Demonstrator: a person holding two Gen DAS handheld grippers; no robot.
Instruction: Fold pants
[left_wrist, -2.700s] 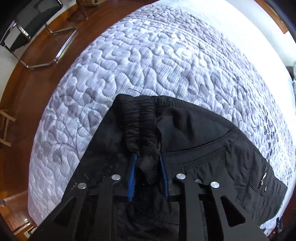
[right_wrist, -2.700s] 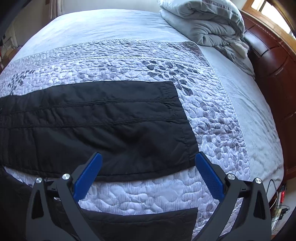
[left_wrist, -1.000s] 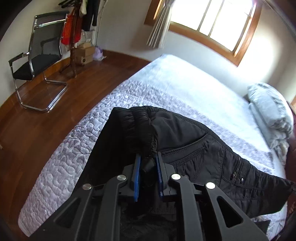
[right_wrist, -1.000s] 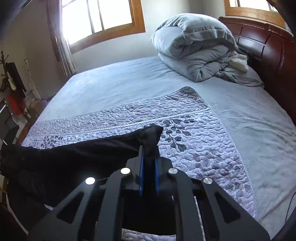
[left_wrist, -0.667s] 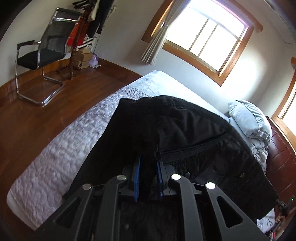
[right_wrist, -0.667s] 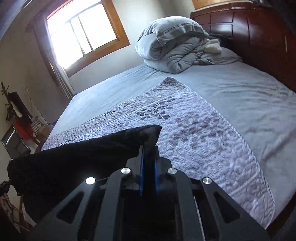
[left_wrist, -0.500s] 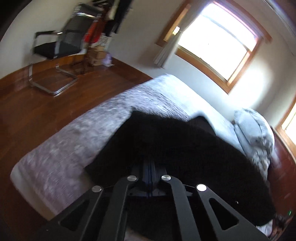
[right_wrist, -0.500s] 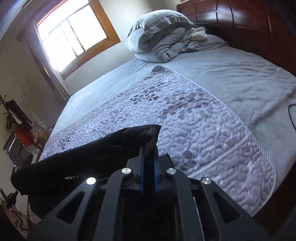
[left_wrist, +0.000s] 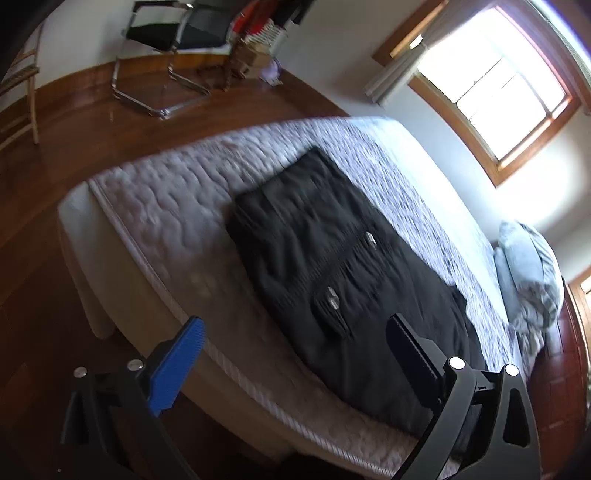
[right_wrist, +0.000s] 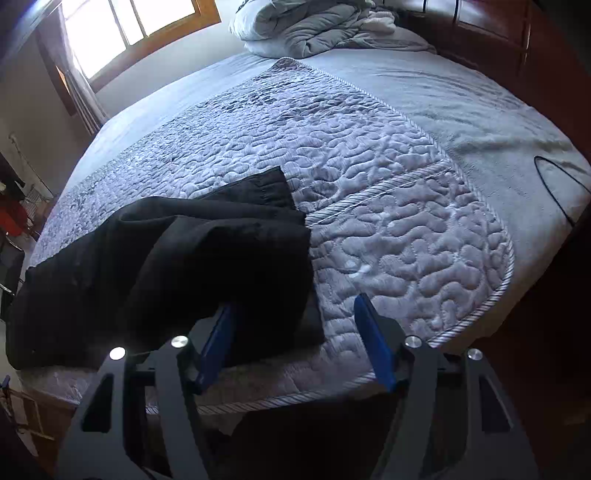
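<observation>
The black pants (left_wrist: 332, 273) lie folded lengthwise on the quilted bed cover (left_wrist: 166, 221), near the bed's front edge, pockets and zips facing up. My left gripper (left_wrist: 295, 354) hovers above that edge with its jaws opening wide and nothing between them. In the right wrist view the leg end of the pants (right_wrist: 221, 251) lies rumpled on the quilt (right_wrist: 388, 206). My right gripper (right_wrist: 295, 339) has its jaws opening; loose fabric lies between them and drapes past the left blue pad (right_wrist: 218, 339), but the pads do not press on it.
A folded grey duvet (right_wrist: 314, 26) sits at the head of the bed by the dark wooden headboard (right_wrist: 498, 33). A black cable (right_wrist: 554, 184) lies on the sheet at right. A chrome chair (left_wrist: 166, 33) stands on the wooden floor (left_wrist: 74, 122) beside the bed.
Both grippers, earlier shut on the lifted pants, have opened and let go. The pants now lie on the bed. Both hands have dropped lower, toward the bed's front edge.
</observation>
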